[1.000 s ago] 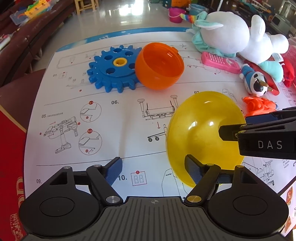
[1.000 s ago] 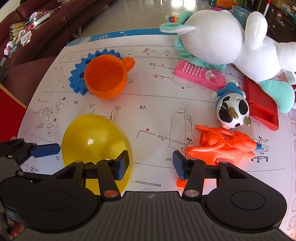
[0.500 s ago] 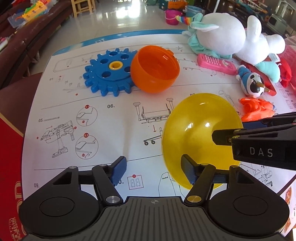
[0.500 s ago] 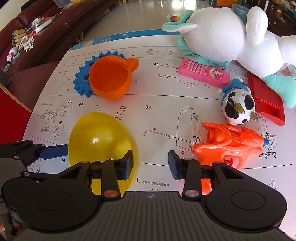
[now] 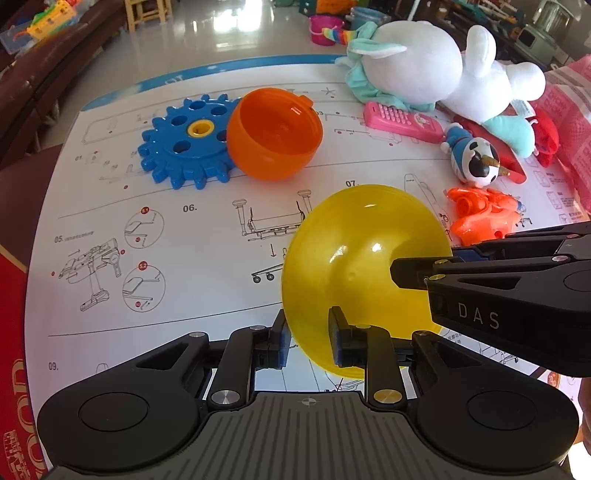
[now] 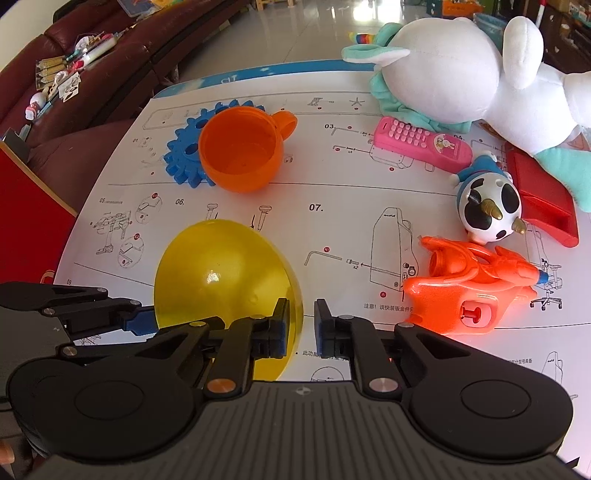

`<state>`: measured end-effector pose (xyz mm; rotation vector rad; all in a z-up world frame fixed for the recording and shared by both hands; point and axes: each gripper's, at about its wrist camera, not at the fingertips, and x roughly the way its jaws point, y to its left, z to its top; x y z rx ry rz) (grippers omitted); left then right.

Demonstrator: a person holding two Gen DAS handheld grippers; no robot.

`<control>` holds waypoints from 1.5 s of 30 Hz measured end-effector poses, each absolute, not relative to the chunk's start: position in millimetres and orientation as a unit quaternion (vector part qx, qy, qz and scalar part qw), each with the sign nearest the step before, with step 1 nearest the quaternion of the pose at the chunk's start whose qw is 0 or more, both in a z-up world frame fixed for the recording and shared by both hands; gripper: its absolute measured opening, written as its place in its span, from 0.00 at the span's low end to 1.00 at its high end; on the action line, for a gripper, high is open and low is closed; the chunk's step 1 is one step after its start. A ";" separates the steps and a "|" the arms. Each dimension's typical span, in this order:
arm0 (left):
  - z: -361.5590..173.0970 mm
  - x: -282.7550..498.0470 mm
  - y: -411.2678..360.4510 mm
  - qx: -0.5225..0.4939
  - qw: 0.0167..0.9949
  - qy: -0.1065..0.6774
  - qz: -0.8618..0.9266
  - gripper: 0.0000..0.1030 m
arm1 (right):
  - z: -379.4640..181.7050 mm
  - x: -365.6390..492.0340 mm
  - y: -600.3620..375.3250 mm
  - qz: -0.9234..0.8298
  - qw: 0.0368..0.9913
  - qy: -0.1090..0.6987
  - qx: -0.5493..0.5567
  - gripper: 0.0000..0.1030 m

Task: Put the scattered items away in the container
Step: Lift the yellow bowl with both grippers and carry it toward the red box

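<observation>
Both grippers' jaws are closing over the rim of the yellow shell (image 5: 354, 266): left gripper (image 5: 306, 341) near side, right gripper (image 6: 300, 328) opposite; whether pads press is unclear. The shell's lower edge hides behind fingers, on the sheet (image 6: 332, 236), apart from the orange shell (image 6: 240, 151).

A large white instruction sheet (image 5: 207, 236) covers the table top. It has black line drawings of chair parts, small red dots and step numbers such as 05, 06, 07 and 09, and a blue band runs along its far edge. At the left edge of the sheet stands a red cardboard box (image 5: 14, 314) with white printing. Behind it is a dark brown leather sofa (image 6: 110, 74), and on its seat lie pens and small packets (image 6: 62, 77). The shiny tiled floor (image 5: 221, 37) reflects bright light. Far away a wooden stool (image 5: 147, 14) and a pink bucket (image 5: 325, 27) stand on this floor. At the right edge lies a pink chequered cloth (image 5: 569, 122)
</observation>
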<state>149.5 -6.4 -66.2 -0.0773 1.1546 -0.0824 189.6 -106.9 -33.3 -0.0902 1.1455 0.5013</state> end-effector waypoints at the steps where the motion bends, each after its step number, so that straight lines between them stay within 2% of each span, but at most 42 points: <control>1: -66.3 149.8 -8.3 -0.034 0.836 0.545 -0.041 0.35 | -34.1 189.4 -106.7 0.232 0.810 0.536 -0.042 0.15; 5: -68.0 145.5 -19.5 -0.001 0.844 0.534 -0.052 0.48 | -38.2 187.2 -106.1 0.228 0.811 0.537 -0.045 0.15; 7: -68.6 143.5 -23.1 0.007 0.846 0.531 -0.052 0.49 | -38.4 187.4 -106.8 0.228 0.812 0.536 -0.041 0.15; 8: -68.5 143.7 -24.1 0.011 0.845 0.532 -0.052 0.36 | -38.2 187.8 -106.9 0.228 0.812 0.537 -0.039 0.15; 9: -67.9 144.2 -24.5 0.013 0.844 0.534 -0.049 0.34 | -38.1 188.0 -106.3 0.228 0.812 0.537 -0.040 0.15; 10: -67.2 144.6 -23.8 0.009 0.842 0.537 -0.051 0.25 | -38.2 188.2 -105.3 0.228 0.811 0.538 -0.040 0.15; 11: -66.2 144.8 -21.7 0.001 0.840 0.540 -0.051 0.20 | -38.6 188.3 -104.2 0.225 0.810 0.540 -0.041 0.16; 14: -64.5 142.1 -11.7 -0.032 0.836 0.545 -0.057 0.11 | -38.9 189.1 -104.8 0.223 0.808 0.544 -0.036 0.18; 16: -64.4 137.8 -3.6 -0.052 0.831 0.550 -0.060 0.09 | -39.5 188.8 -106.4 0.230 0.802 0.551 -0.026 0.19; 21: -69.8 137.9 13.6 -0.105 0.821 0.558 -0.062 0.08 | -38.3 187.2 -103.4 0.238 0.800 0.550 -0.029 0.18; 25: -69.6 139.8 16.3 -0.108 0.820 0.558 -0.066 0.09 | -40.5 188.9 -103.8 0.239 0.798 0.552 -0.025 0.18; 27: -69.4 141.1 15.2 -0.102 0.821 0.558 -0.068 0.11 | -41.4 189.5 -104.3 0.239 0.799 0.552 -0.023 0.18; 31: -68.0 141.4 5.9 -0.070 0.826 0.554 -0.077 0.23 | -41.6 188.4 -103.6 0.238 0.801 0.549 -0.023 0.17; 33: -67.4 140.2 0.8 -0.052 0.830 0.550 -0.077 0.24 | -41.1 187.1 -105.2 0.236 0.803 0.548 -0.020 0.16; 34: -67.3 140.0 -0.3 -0.048 0.831 0.550 -0.078 0.17 | -40.9 187.3 -107.3 0.237 0.802 0.548 -0.016 0.16; 38: -67.6 139.9 3.0 -0.050 0.831 0.548 -0.081 0.10 | -40.7 188.2 -122.8 0.244 0.797 0.553 0.019 0.14; 41: -68.1 141.4 5.5 -0.057 0.830 0.549 -0.084 0.10 | -40.8 185.8 -126.0 0.254 0.798 0.546 0.019 0.14; 42: -68.1 142.0 4.6 -0.054 0.829 0.549 -0.085 0.10 | -40.7 184.5 -124.4 0.257 0.800 0.542 0.013 0.11; 45: -67.9 143.0 0.7 -0.037 0.829 0.550 -0.088 0.16 | -39.2 180.5 -116.1 0.259 0.809 0.527 -0.014 0.10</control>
